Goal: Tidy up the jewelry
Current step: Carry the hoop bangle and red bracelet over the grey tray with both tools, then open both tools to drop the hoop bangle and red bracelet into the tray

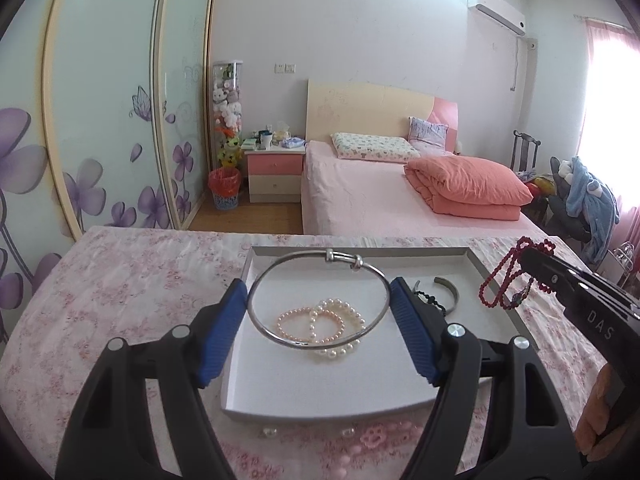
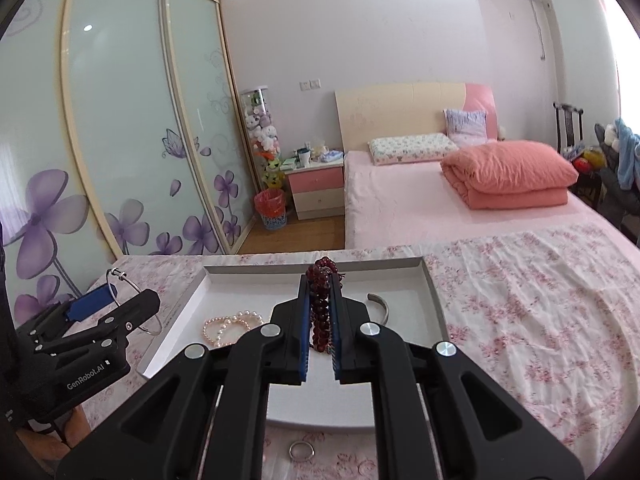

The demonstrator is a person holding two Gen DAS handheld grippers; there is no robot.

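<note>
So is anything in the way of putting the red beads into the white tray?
Nothing visible blocks it. The right gripper holds the red beads above the white tray; bare floor shows beside the pearl bracelets and open cuff.

This was a home bedroom: a pink bed [image 1: 380,196] with pillows and folded quilt [image 1: 468,184], a bedside cabinet [image 1: 275,174], flower-printed sliding wardrobe doors [image 1: 100,120], and a wall air conditioner [image 1: 498,10].
</note>
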